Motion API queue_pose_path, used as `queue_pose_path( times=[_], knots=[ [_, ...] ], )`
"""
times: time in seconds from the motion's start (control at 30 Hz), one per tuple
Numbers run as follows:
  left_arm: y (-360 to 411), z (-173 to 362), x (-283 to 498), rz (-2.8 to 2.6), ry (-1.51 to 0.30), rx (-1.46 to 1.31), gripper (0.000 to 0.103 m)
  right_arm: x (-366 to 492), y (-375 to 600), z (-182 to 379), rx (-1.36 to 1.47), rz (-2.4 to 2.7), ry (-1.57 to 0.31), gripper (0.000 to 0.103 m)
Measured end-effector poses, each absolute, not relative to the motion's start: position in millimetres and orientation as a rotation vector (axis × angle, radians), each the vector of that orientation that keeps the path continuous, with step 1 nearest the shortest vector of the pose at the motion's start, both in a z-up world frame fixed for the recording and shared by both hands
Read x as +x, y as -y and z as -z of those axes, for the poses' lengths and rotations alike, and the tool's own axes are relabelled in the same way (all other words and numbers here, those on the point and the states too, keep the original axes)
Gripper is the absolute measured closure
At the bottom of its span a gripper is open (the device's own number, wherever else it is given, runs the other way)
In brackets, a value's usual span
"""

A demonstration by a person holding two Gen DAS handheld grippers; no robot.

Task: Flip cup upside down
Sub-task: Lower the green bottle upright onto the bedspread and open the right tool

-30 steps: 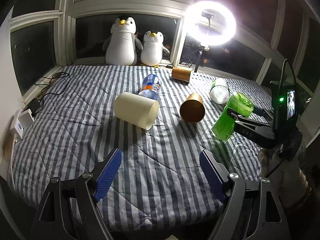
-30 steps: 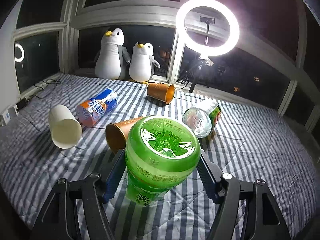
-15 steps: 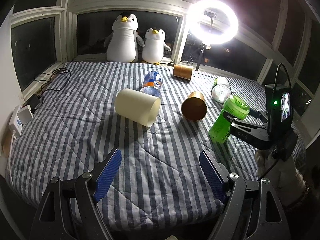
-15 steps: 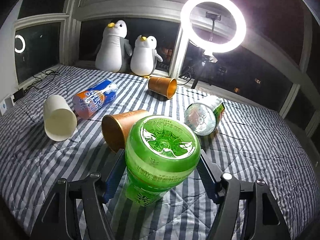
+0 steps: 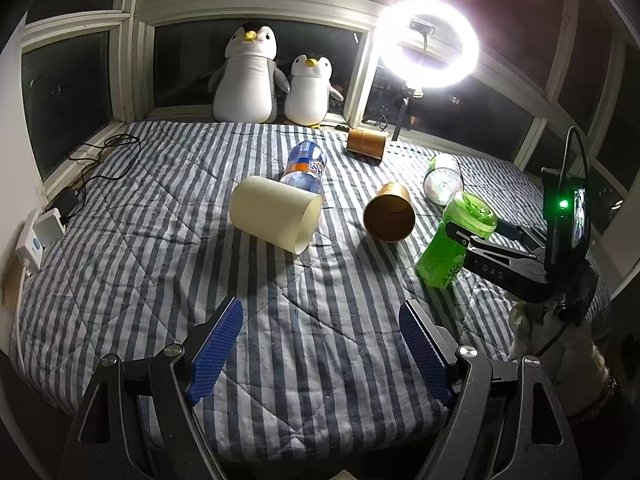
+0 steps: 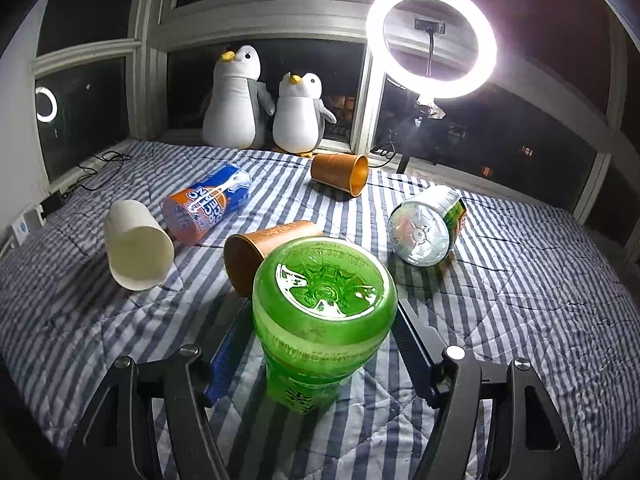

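Note:
My right gripper (image 6: pixel 320 340) is shut on a green plastic bottle (image 6: pixel 322 320), base up and tilted, low over the striped bed; it also shows in the left wrist view (image 5: pixel 456 236), held by the right gripper (image 5: pixel 464 236). A white paper cup (image 5: pixel 276 214) lies on its side mid-bed, also in the right wrist view (image 6: pixel 136 244). A brown paper cup (image 5: pixel 390 214) lies on its side beside the green bottle, seen behind it (image 6: pixel 260 246). A second brown cup (image 5: pixel 366 145) lies near the window (image 6: pixel 340 172). My left gripper (image 5: pixel 320 344) is open and empty near the bed's front.
A blue and orange bottle (image 5: pixel 304 168) and a clear bottle (image 5: pixel 442 182) lie on the bed. Two penguin plush toys (image 5: pixel 250 76) sit at the window. A ring light (image 5: pixel 428 44) stands at the back right. Cables and a charger (image 5: pixel 68 196) lie at the left edge.
My right gripper has carried the green bottle lower and a little forward, toward the bed surface. The left gripper has hardly moved.

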State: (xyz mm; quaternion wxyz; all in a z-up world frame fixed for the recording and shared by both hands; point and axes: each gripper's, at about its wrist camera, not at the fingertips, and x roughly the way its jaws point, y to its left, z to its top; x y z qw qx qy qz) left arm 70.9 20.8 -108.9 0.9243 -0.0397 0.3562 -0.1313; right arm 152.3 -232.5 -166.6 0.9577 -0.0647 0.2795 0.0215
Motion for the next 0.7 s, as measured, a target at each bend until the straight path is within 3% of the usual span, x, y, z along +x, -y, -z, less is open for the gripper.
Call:
queue_pose_path(
  times=[0.7],
  knots=[
    [17.5,82.9,72.9,0.249,-0.583,-0.011,0.016,88.7,268.6,145.8,0.127,-0.083,-0.536,0.026]
  ],
)
